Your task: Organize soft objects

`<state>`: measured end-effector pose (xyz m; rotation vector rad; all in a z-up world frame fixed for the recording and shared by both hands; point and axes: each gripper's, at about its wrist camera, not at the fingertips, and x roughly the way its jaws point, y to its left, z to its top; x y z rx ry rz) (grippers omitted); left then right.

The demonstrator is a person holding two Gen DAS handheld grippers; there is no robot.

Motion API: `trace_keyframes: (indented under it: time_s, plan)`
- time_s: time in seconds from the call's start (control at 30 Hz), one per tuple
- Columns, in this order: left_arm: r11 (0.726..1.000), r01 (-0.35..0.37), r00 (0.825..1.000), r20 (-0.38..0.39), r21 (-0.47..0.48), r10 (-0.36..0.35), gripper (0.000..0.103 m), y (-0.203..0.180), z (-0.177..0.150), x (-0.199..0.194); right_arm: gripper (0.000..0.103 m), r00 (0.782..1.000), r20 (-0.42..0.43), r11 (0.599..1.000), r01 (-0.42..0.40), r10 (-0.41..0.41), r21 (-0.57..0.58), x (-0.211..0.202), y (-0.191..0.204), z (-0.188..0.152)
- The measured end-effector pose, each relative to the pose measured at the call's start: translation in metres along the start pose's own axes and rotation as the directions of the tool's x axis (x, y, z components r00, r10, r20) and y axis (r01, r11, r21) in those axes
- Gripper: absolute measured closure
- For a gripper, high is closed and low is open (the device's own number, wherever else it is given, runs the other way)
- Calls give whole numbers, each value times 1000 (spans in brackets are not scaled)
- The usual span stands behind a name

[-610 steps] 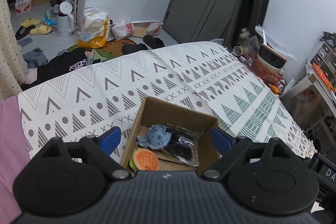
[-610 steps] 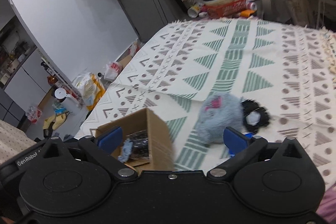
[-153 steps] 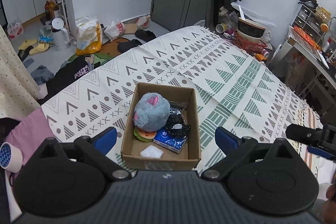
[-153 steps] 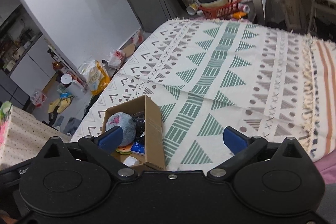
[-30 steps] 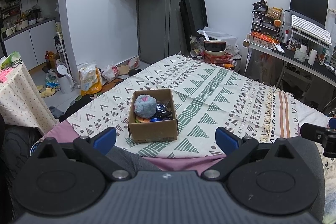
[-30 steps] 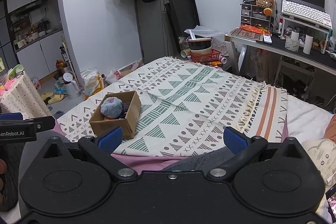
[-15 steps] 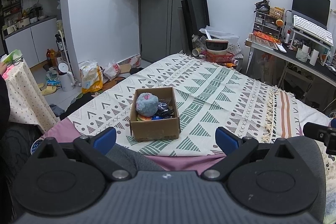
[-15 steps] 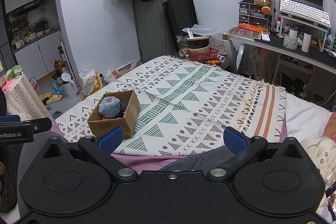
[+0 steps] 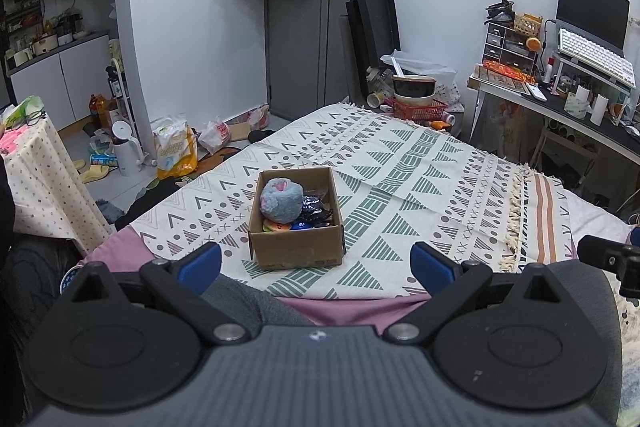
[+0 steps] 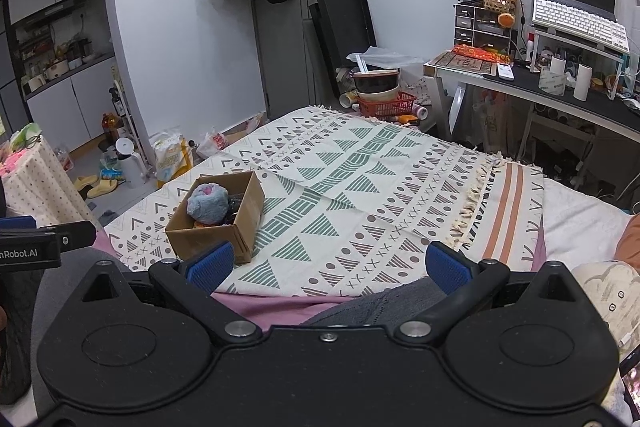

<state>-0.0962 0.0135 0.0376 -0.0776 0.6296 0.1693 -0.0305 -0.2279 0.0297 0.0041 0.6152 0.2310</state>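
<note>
A brown cardboard box (image 9: 298,251) (image 10: 202,237) stands on the patterned blanket (image 9: 400,163) (image 10: 360,187) near the bed's near-left part. Inside it lie a fluffy grey-blue plush ball (image 9: 281,198) (image 10: 207,203), an orange round toy (image 9: 276,226), a blue packet (image 9: 302,225) and something dark (image 9: 316,213). My left gripper (image 9: 316,263) is held well back from the box, open, with nothing between its blue pads. My right gripper (image 10: 326,265) is also open and empty, with the box ahead to its left.
A person's grey-clad knees (image 9: 240,301) (image 10: 384,301) sit just below both grippers. A spotted-cloth table (image 9: 44,187) stands at left, a desk (image 10: 560,95) with keyboard and monitor at right. Bags, slippers and a kettle litter the floor (image 9: 132,155) beyond the bed.
Both grippers have drifted slightly closer to the bed over the last second, so the box looks a little larger. Long before, the plush ball lay on the blanket; it now lies in the box.
</note>
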Motion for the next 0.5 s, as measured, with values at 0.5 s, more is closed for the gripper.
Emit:
trace_keyframes:
  time_s: [0.5]
  plan:
    - [1000,1,1000,14,29,-2,3,-3,-1,-1,0,1000,0,1000,-1,1,13,1,1,-1]
